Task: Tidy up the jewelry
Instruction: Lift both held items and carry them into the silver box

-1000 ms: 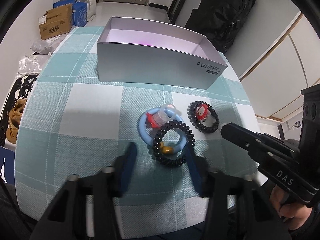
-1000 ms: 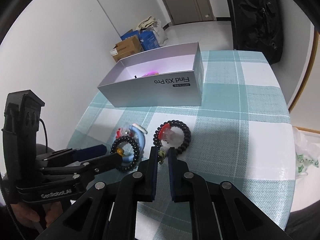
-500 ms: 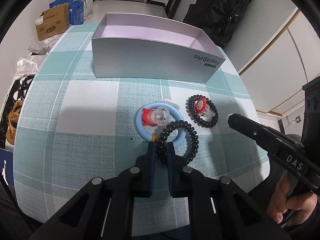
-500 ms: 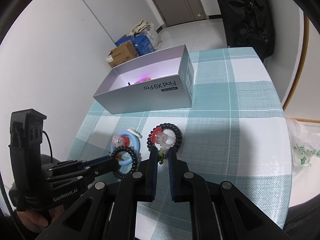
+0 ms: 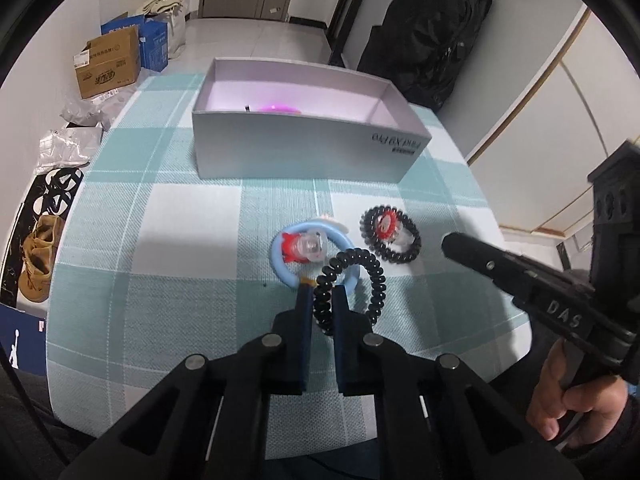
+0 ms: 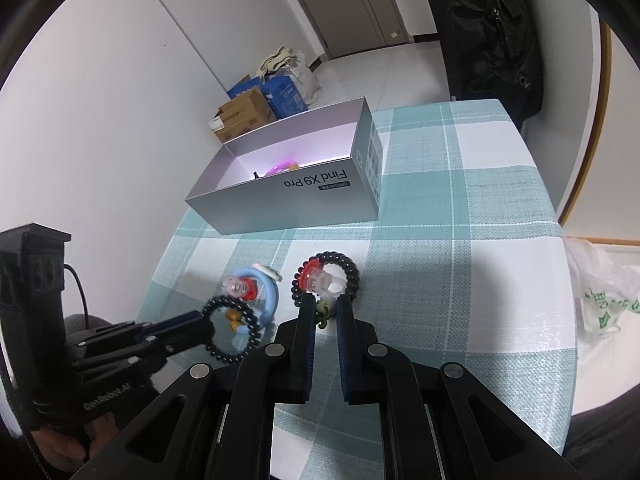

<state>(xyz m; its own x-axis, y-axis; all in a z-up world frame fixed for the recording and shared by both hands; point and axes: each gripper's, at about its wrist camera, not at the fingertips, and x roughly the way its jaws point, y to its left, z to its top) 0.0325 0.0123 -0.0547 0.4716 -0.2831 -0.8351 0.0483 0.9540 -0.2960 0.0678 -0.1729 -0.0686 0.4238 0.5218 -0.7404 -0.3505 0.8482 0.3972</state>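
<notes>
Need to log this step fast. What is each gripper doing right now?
Left gripper: shut on the black spiral hair tie.
Right gripper: shut on a small green charm.

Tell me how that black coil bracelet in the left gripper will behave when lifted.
Probably floppy: the black coil bracelet is a springy spiral, pinched at one side by the left gripper, so the free loop may sag and stretch. Likely light. It might drag the blue ring underneath.
</notes>
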